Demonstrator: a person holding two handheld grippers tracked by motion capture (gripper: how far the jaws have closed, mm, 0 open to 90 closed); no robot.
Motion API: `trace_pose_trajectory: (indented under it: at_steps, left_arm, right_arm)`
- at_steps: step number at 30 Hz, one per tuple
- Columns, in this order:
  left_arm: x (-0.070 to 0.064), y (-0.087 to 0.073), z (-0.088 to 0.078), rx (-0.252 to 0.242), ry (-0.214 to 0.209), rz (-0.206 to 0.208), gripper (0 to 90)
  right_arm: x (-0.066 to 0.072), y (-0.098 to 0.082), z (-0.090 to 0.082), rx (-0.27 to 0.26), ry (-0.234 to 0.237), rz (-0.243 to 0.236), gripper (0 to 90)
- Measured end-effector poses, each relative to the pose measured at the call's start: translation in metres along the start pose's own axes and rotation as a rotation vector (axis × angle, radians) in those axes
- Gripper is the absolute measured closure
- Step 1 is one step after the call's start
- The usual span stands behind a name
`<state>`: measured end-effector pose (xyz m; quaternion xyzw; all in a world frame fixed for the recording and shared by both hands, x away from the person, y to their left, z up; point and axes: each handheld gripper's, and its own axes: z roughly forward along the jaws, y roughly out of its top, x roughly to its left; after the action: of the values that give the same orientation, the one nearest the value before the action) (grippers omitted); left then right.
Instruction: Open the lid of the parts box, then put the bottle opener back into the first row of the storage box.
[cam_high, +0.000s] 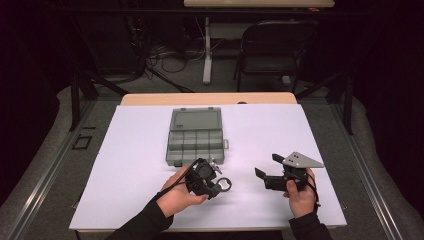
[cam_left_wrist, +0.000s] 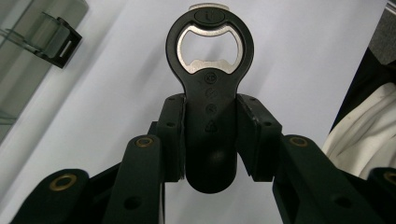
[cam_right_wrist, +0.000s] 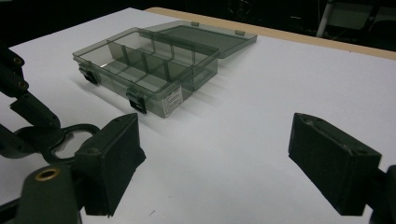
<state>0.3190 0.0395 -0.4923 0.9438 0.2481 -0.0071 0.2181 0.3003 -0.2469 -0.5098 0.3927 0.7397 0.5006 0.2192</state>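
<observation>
A black bottle opener (cam_left_wrist: 210, 95) with a metal-lined ring head is clamped by its handle between the jaws of my left gripper (cam_left_wrist: 210, 123), head pointing away from the hand. From above, the left gripper (cam_high: 215, 183) is just over the white table near its front, and the opener (cam_high: 225, 186) sticks out to the right. My right gripper (cam_high: 267, 166) is held to the right of it with its jaws wide apart and nothing between them. In the right gripper view, the right gripper (cam_right_wrist: 219, 163) faces the opener's ring (cam_right_wrist: 70, 137) at the left edge.
A smoky transparent organizer box (cam_high: 196, 135) with several compartments lies open at the table's middle, lid folded back; it is also in the right gripper view (cam_right_wrist: 144, 70). The white table cover (cam_high: 130, 165) ends close to my hands. A folding chair (cam_high: 275, 45) stands behind the table.
</observation>
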Motion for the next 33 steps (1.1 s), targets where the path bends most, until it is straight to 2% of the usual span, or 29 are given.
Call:
trace_pose_trajectory:
  at_steps: [7, 17, 22, 33]
  left_arm:
    - [0.012, -0.001, -0.007, -0.023, -0.014, -0.033, 64.9]
    - [0.031, 0.008, -0.030, -0.032, 0.033, -0.018, 64.9]
    - [0.043, 0.011, -0.039, -0.044, 0.040, -0.014, 64.9]
    - [0.067, 0.015, -0.051, -0.055, 0.089, -0.019, 64.9]
  right_arm:
    - [0.001, 0.000, 0.001, 0.003, 0.005, -0.008, 16.4]
    - [0.000, -0.001, 0.002, 0.005, 0.003, -0.005, 16.4]
    - [0.000, -0.001, 0.002, 0.008, 0.001, -0.002, 16.4]
    - [0.000, -0.001, 0.002, 0.008, 0.001, -0.001, 16.4]
